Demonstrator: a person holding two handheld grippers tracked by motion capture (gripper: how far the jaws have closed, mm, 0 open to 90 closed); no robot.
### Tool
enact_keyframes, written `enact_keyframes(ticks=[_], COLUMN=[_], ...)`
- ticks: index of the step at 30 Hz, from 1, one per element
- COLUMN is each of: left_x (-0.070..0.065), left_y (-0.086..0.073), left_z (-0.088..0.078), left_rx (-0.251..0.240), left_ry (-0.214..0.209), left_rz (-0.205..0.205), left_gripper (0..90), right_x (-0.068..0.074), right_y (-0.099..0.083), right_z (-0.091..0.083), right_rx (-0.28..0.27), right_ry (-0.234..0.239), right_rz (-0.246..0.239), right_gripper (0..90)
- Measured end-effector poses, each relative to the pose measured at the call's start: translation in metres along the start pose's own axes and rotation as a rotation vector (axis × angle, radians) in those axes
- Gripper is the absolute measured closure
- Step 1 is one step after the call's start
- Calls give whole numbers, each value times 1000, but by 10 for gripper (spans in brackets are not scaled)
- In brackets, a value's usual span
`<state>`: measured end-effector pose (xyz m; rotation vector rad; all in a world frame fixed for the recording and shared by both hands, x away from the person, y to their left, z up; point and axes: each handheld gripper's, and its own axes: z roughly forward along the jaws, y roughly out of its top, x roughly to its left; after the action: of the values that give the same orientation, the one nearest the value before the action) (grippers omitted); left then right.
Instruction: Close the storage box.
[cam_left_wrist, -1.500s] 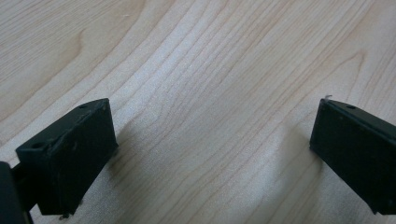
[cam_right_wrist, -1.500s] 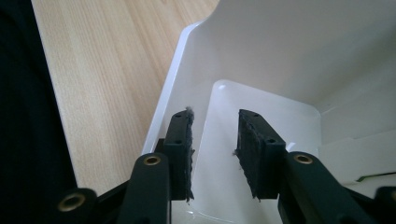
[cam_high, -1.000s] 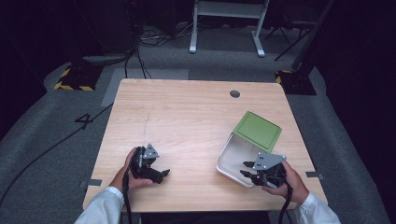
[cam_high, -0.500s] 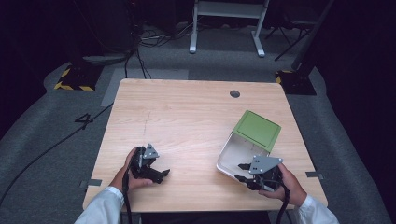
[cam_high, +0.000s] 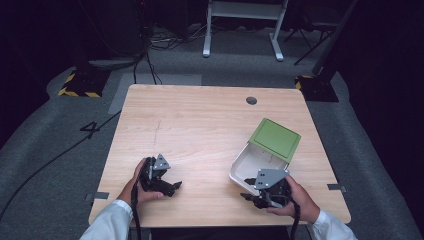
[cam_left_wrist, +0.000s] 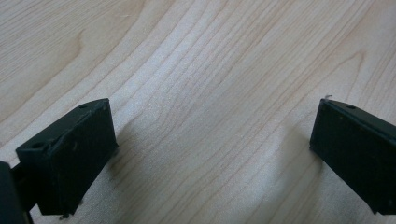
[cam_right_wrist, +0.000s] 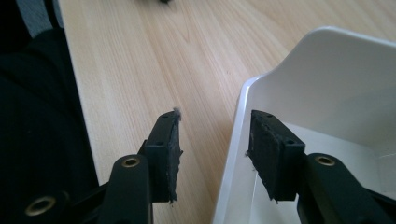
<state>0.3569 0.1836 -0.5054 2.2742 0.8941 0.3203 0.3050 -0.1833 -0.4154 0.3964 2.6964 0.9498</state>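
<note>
A white box (cam_high: 252, 162) with its green lid (cam_high: 275, 139) swung open behind it sits at the table's right. My right gripper (cam_high: 246, 188) is at the box's near left corner. In the right gripper view its jaws (cam_right_wrist: 215, 140) straddle the white wall (cam_right_wrist: 327, 79), one jaw inside and one outside, with gaps on both sides. They have just been opening and press on nothing. My left gripper (cam_high: 174, 189) rests near the front edge at the left. Its jaws (cam_left_wrist: 215, 149) stand wide open over bare wood.
The wooden table (cam_high: 200, 125) has a round cable hole (cam_high: 251, 100) near its far edge. Its front edge lies just behind both hands. Beyond the table, on grey floor, are cables, a yellow-and-black striped base (cam_high: 80, 86) and a white stand (cam_high: 242, 25).
My right gripper has drawn a little left and toward the front edge, and its jaws have spread apart. The box, the lid and the left gripper have stayed put.
</note>
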Motion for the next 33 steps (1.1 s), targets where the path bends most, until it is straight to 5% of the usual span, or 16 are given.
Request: enact_keyframes(ticks=[5,9,10,14,21,28,33], left_x=[0,0,0,0,0,0,0], left_y=[0,0,0,0,0,0,0], left_z=[0,0,0,0,0,0,0], left_rx=[0,1,0,0,0,0,0], left_ry=[0,0,0,-1,-1,0,-1], left_rz=[0,0,0,0,0,0,0], left_gripper=[5,5,5,5,5,5,5], right_x=[-5,-5,-3,-8,-22,-34,-53], right_y=[0,1,1,-1,-9,-12,-18], right_z=[20,26,30,32,30,27,22], right_rx=[109,152,198,224,226,202,178], right_ry=[-6,-10,-42,-73,-122,-124,-149], right_rz=[62,57,41,66,116,124,172], right_gripper=[520,517,523,600,731,745,739])
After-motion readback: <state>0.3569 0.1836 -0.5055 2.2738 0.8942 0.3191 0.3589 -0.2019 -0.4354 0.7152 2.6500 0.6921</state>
